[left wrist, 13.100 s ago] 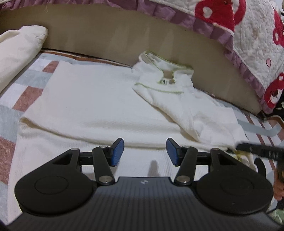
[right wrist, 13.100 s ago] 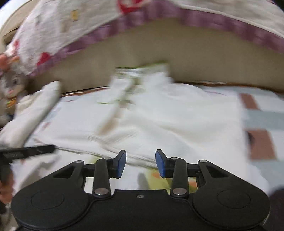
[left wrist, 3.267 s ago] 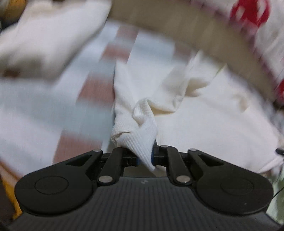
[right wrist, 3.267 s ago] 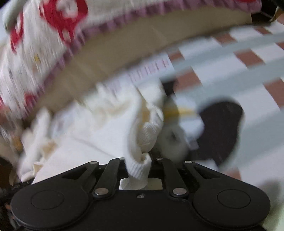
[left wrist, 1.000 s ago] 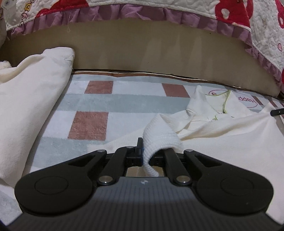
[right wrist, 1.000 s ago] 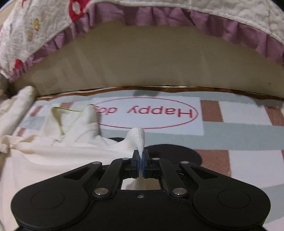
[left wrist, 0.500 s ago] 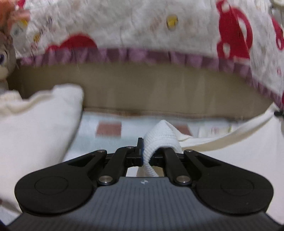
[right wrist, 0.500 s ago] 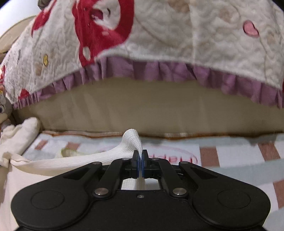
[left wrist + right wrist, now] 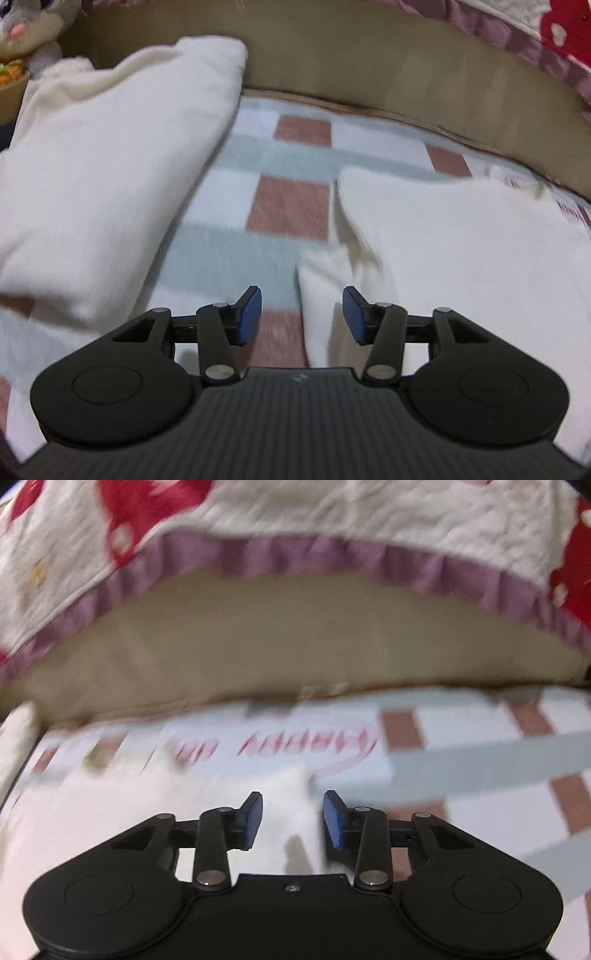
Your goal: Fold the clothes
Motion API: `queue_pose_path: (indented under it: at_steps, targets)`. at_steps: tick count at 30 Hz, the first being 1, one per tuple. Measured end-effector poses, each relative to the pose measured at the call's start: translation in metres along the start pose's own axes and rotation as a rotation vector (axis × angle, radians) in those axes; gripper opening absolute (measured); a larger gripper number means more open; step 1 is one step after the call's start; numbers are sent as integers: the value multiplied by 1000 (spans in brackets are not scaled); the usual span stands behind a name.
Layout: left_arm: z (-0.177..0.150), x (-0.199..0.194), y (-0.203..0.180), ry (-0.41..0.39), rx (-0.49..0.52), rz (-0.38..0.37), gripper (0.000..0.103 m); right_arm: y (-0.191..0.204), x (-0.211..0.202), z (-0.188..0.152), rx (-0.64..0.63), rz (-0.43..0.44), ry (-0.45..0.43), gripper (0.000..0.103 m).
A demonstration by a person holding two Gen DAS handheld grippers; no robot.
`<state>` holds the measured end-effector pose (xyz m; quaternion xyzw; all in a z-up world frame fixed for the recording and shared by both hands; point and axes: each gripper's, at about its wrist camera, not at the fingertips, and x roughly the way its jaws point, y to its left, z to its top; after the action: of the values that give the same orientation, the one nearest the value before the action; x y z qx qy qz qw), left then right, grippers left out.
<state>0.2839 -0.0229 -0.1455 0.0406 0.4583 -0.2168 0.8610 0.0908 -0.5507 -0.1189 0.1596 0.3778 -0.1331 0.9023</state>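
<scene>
A cream knit garment lies spread flat on the checked blanket. One sleeve or corner reaches toward my left gripper, which is open and empty just above its end. In the right wrist view the same garment lies to the left and below, blurred. My right gripper is open and empty, with the garment's edge lying between the blue pads without being held.
A folded cream cloth pile lies at the left. A tan padded wall with a red-and-white quilt over it closes the far side. A plush toy sits at the far left corner. The blanket shows red lettering.
Both grippers were shut on the garment and held it up half a second ago. Now both are open and the garment lies flat on the blanket.
</scene>
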Motion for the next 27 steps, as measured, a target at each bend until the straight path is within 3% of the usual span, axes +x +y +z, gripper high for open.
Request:
queue_pose_path:
  at_steps: [3,8,15,16,17,18,19,20,22,25,27]
  targets:
    - [-18,-15,1,32,-4,-27,49,7,-27,-35,3,6,22,47]
    - [-49,-32,-1,72,-67,-58,50,0,-67,-93,113,5,43,49]
    - [-81,-35,-8,133,-116,-155,59,3,-90,-129,21,-78,71,58]
    - [-83,-34,-8,122,-125,-157,39,1,-90,-133,32,-75,74,58]
    - [-82,-34,-5,93,-145,-159,5,-3,-88,-136,56,-63,81,58]
    - [-80,-34,-3,75,-159,-167,4,-5,-88,-140,76,-38,68,57]
    - [-78,-38,-3,57,-157,-161,4,-8,-88,-144,93,-4,44,25]
    - [-77,-47,-3,33,-148,-141,4,-8,-93,-145,84,26,-2,10]
    - [-82,-66,-6,1,-139,-120,4,-6,-108,-144,44,64,-91,10]
    - [-94,-74,-15,29,-97,-76,4,-9,-127,-137,29,64,-119,9]
    - [-96,-68,-20,70,-66,-35,4,-14,-124,-141,15,29,-87,7]
